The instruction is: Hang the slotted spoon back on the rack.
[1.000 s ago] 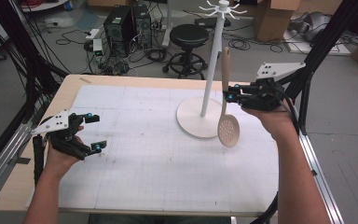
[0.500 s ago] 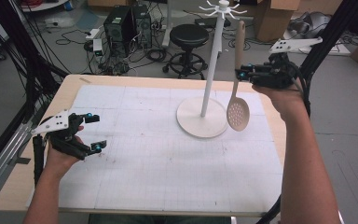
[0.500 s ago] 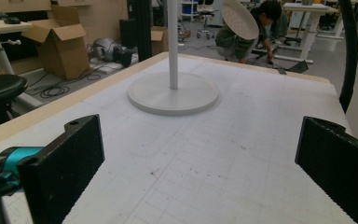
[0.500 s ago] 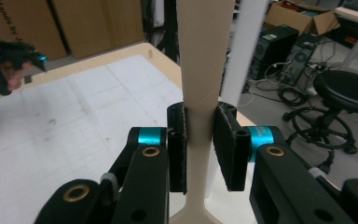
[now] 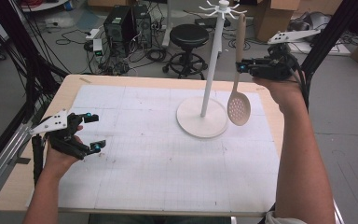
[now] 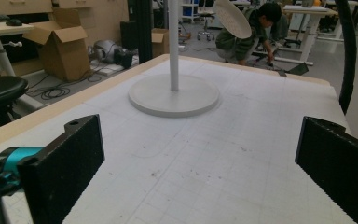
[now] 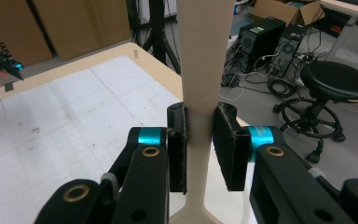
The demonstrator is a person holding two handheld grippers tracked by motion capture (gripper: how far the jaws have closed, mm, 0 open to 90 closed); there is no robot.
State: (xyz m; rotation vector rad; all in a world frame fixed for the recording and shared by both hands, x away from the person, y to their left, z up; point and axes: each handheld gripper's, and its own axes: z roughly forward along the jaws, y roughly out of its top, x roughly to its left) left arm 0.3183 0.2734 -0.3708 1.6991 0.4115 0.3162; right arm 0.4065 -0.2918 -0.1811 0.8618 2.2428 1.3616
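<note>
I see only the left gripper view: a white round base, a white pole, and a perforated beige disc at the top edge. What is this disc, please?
Observer: It is the bowl of a beige slotted spoon, hanging upright above the table.
Operator: What holds it?
Observer: The right gripper is shut on its handle, pads pressing both sides.
Operator: What is on top of the pole?
Observer: The white stand ends in a ring of hooks; the handle tip is beside them, not hooked.
</note>
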